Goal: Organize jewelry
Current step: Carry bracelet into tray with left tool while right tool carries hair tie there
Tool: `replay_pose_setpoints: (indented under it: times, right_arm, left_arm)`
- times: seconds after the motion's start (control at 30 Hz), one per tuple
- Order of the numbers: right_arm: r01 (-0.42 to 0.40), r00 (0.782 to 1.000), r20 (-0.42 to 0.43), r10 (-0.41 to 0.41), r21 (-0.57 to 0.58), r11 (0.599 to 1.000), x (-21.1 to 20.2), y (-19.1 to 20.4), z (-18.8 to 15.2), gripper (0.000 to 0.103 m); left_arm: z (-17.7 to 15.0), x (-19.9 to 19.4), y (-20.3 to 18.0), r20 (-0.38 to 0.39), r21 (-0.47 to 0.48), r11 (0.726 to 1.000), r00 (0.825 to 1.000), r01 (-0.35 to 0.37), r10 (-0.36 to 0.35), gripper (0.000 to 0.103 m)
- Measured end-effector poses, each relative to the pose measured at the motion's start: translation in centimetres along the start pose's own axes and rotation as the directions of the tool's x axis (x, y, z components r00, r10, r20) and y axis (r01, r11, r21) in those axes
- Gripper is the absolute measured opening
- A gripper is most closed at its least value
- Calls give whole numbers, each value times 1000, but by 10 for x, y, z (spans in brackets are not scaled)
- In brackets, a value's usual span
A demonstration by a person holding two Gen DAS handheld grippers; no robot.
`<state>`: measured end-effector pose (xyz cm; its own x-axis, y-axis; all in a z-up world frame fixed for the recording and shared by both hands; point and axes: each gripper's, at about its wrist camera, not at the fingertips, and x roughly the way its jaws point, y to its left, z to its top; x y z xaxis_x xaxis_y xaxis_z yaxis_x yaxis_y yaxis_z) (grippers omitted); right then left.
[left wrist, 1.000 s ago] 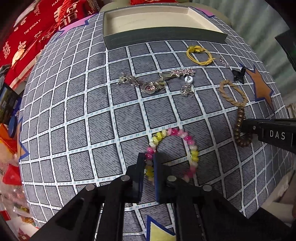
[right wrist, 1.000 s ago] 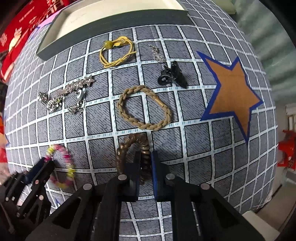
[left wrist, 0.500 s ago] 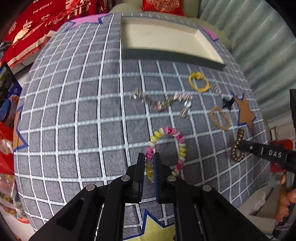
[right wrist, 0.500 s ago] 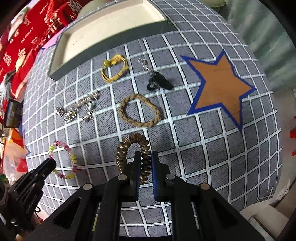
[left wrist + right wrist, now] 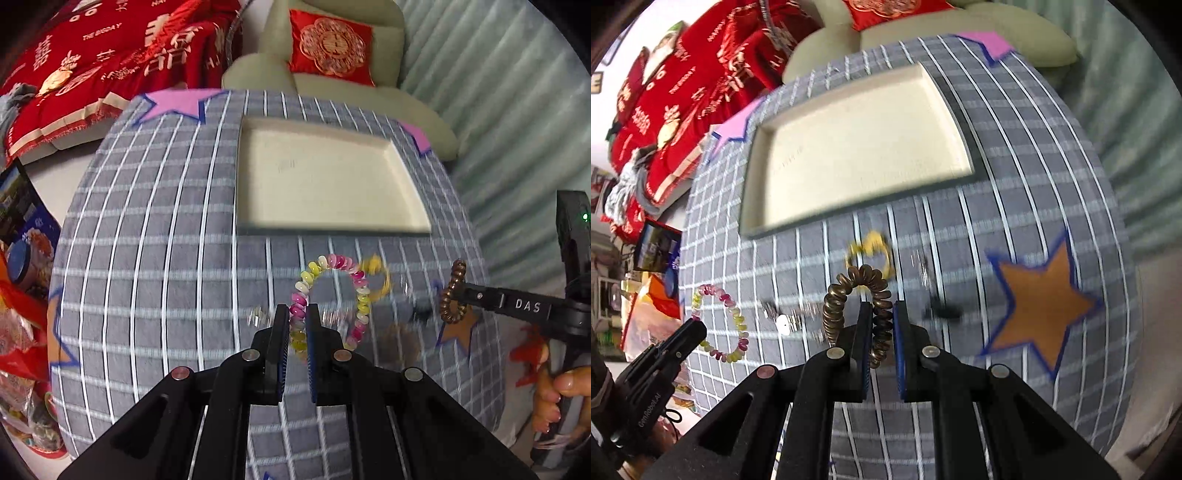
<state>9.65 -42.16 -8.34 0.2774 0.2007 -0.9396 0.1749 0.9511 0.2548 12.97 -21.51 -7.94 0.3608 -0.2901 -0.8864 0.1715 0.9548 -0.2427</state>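
Two spiral bracelets held above the checked tabletop

The left gripper [image 5: 297, 317] has its jaws pinching a pink-and-yellow spiral bracelet [image 5: 334, 295]; the right gripper [image 5: 882, 319] has its jaws pinching a bronze spiral bracelet [image 5: 857, 306]. Both hang clear of the tabletop [image 5: 147, 258], short of the cream tray [image 5: 325, 177] at its far edge.

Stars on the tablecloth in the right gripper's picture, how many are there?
3: an orange star at the right, a pink star left of the tray, and a pink star tip at the top. The grippers may hide others.
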Motion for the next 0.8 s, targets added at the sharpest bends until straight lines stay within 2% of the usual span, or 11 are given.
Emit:
replay_pose_setpoints:
  times: [0.03,0.07,0.1,0.13,0.17,0.27,0.33,0.37,0.4,0.5,0.8]
  right_arm:
    - [-8,1000,1,8,-11,1000,5,3,11,11]
    - [-15,1000,2,15,-17,1000,-21,-11,5,11]
    - [-24,1000,1,24,-27,999,-20,-12,16,11]
    - [-29,1000,3,29,-37,999,-17,-12,29,11]
    - [-33,999,3,34,-43,999,-32,-22,27,11]
    - [-47,999,0,47,-74,996,-24,-22,64,11]
    - [-50,999,-1,50,-90,995,-15,-23,84,11]
    - [-49,999,-1,49,-94,994,-11,-22,90,11]
    - [-49,999,-4,49,-98,994,-3,-22,102,11]
    - [-52,999,-16,51,-100,994,19,-23,133,11]
    - [-43,997,-68,36,-104,994,82,-25,179,11]
  left_arm:
    - [15,7,-8,12,-6,1000,1000,-6,6,18]
    - [28,11,0,21,-11,1000,1000,-9,9,18]
    - [34,13,5,27,-14,1000,1000,-11,12,18]
    - [51,27,-8,38,-18,1000,999,-16,17,18]
    - [59,26,-6,44,-20,1000,999,-17,18,18]
    - [96,49,-19,57,-26,999,998,-27,28,18]
    - [107,43,-6,57,-27,999,998,-30,32,18]
    - [122,60,-15,55,-26,999,998,-41,43,18]
    - [109,46,4,55,-26,999,997,-44,45,18]
    - [123,67,14,44,-31,997,997,-69,70,18]
    - [153,138,8,-16,-34,989,990,-142,142,18]
